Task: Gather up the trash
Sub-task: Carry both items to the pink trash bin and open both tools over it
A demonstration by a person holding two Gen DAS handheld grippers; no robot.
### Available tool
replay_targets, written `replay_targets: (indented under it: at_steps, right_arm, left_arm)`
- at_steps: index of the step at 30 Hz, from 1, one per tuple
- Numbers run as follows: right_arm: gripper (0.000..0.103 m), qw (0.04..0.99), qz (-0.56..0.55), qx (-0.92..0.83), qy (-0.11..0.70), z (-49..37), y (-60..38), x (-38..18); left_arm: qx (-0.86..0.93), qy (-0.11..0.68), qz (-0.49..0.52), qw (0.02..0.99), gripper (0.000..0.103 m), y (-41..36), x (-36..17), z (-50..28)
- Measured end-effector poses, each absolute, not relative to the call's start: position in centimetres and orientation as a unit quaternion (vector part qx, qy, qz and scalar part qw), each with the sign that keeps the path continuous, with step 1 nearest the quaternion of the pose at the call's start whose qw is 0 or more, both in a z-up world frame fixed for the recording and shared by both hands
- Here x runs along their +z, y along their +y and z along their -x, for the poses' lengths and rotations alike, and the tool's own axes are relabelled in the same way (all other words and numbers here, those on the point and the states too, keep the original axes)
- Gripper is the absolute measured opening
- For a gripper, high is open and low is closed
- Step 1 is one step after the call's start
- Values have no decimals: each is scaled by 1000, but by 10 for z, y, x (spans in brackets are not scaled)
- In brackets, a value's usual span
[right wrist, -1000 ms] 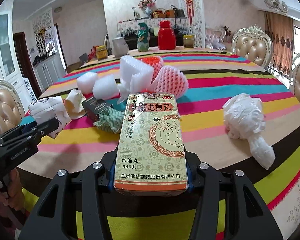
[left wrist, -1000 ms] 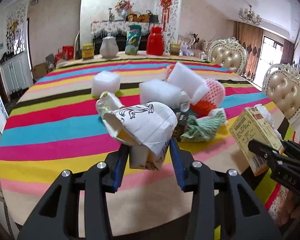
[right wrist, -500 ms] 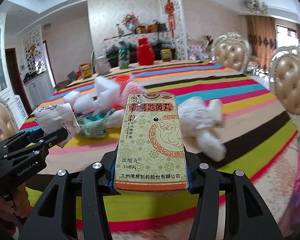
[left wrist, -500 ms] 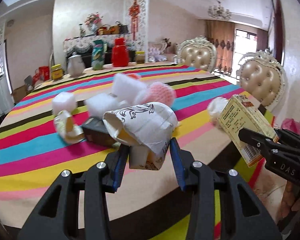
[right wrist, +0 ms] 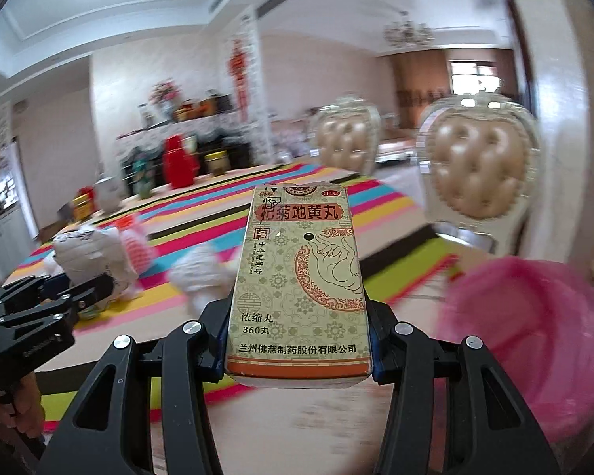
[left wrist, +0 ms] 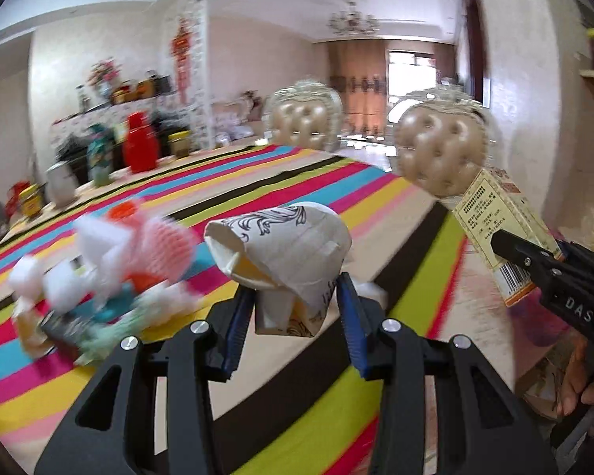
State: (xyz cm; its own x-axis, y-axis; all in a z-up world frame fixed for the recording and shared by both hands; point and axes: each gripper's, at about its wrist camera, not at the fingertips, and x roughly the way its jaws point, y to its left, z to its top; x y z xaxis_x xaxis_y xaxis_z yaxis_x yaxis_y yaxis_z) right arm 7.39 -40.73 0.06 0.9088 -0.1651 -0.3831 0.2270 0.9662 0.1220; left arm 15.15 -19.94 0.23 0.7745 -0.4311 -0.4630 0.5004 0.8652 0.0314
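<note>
My left gripper point(left wrist: 293, 328) is shut on a crumpled white paper cup point(left wrist: 285, 253) with black scroll print, held above the table's near edge. My right gripper point(right wrist: 297, 340) is shut on a yellow medicine box point(right wrist: 301, 277) with Chinese print; the box also shows at the right of the left wrist view point(left wrist: 499, 229). A pink trash bag point(right wrist: 534, 328) hangs open at the right in the right wrist view, just beyond the box. Foam wraps and fruit netting point(left wrist: 138, 245) lie blurred on the striped tablecloth point(left wrist: 257, 182).
Two tufted beige chairs point(left wrist: 439, 154) stand at the table's right side. A red jug point(left wrist: 140, 146), jars and a packet stand at the table's far end. A crumpled white tissue point(right wrist: 202, 273) lies on the table.
Both grippers have swung right, away from the trash pile, each still holding its item. The pink bag has come into the right wrist view.
</note>
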Motion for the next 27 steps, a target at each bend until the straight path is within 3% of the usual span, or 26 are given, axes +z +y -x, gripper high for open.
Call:
replay_targets:
  at_steps: [14,27]
  right_arm:
    - [48,935,-105,-281,187,2,-537,-15]
    - [48,918,-132,-321,194,29,-595,-28]
  left_arm:
    - [-428,216,-116,870,42,-359,2,-124]
    - [-534,233,-109,805,43,-470,0,-110]
